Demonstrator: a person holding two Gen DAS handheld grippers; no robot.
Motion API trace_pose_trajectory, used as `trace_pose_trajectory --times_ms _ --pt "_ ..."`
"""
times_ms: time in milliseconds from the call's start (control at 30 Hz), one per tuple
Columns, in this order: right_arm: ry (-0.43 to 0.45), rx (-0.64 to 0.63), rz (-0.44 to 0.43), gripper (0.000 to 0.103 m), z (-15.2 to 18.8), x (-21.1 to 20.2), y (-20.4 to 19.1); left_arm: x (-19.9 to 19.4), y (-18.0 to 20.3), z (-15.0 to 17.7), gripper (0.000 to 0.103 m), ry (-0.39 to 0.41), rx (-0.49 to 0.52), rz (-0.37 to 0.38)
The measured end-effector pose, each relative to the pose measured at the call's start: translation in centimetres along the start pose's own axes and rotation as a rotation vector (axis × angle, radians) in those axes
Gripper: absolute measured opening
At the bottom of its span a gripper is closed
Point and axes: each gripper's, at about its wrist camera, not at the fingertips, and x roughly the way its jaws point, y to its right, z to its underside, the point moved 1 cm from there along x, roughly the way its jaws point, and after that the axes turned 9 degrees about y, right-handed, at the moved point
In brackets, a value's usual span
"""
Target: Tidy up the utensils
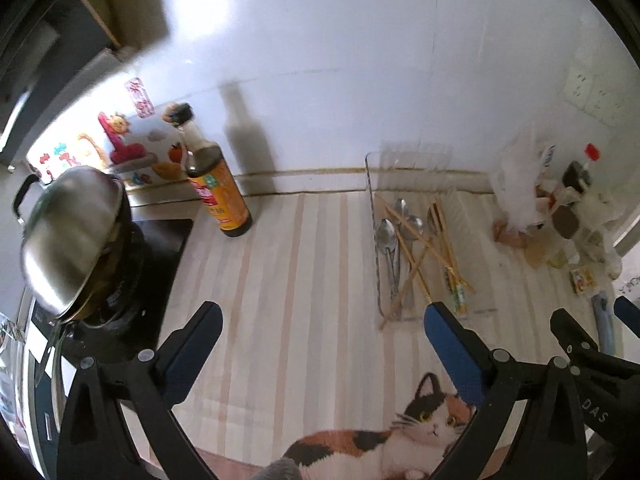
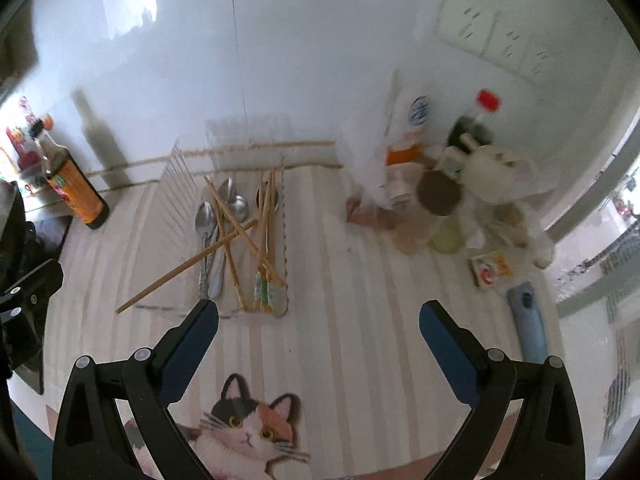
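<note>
Nearest me, both grippers hang over the striped mat (image 2: 360, 280) with its calico cat print (image 2: 248, 424). My left gripper (image 1: 322, 316) has its jaws spread wide with nothing between them, and my right gripper (image 2: 318, 312) is just as wide and just as bare. Just ahead of the right gripper's left fingertip sits the clear utensil tray (image 2: 285, 216); from the left wrist it lies just beyond my right fingertip. In the tray, metal spoons (image 2: 206, 220) lie under crossed wooden chopsticks (image 2: 236, 232), and one chopstick (image 2: 160, 284) sticks out over the tray's near left edge. Beyond the left jaw stands a dark sauce bottle (image 1: 218, 192) with an orange label, with a steel lid (image 1: 68, 236) tilted on a pot farther left. Far right of the jaws, against the white wall, a blurred clutter of jars and bags (image 2: 448, 192).
</note>
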Motion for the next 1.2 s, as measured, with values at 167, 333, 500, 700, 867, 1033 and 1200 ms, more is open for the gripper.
trace_pose_trajectory --times_ms 167,333,500,700,867,1033,1200 --pt "0.088 0.002 0.003 0.102 1.4 -5.9 0.9 -4.9 -0.3 1.8 0.103 0.052 -0.037 0.007" --pt "0.182 0.006 0.004 0.102 3.0 -11.9 2.4 -9.9 -0.1 3.5 0.103 0.11 -0.049 -0.004" --pt "0.233 -0.004 -0.016 0.102 4.8 -16.5 3.6 -14.9 0.3 5.0 0.103 0.161 -0.052 -0.004" --pt "0.305 -0.004 -0.008 0.102 6.7 -21.6 5.0 -19.0 0.7 6.9 0.103 0.196 -0.065 0.007" --pt "0.344 -0.014 -0.007 0.102 7.8 -24.6 5.5 -20.9 1.2 7.7 0.103 0.217 -0.048 0.008" --pt "0.361 -0.015 0.001 0.102 8.4 -26.3 5.9 -21.9 1.5 8.0 0.103 0.235 -0.042 0.0" --pt "0.363 -0.018 -0.002 0.103 9.0 -26.9 6.0 -22.1 1.7 8.1 0.103 0.235 -0.038 -0.008"
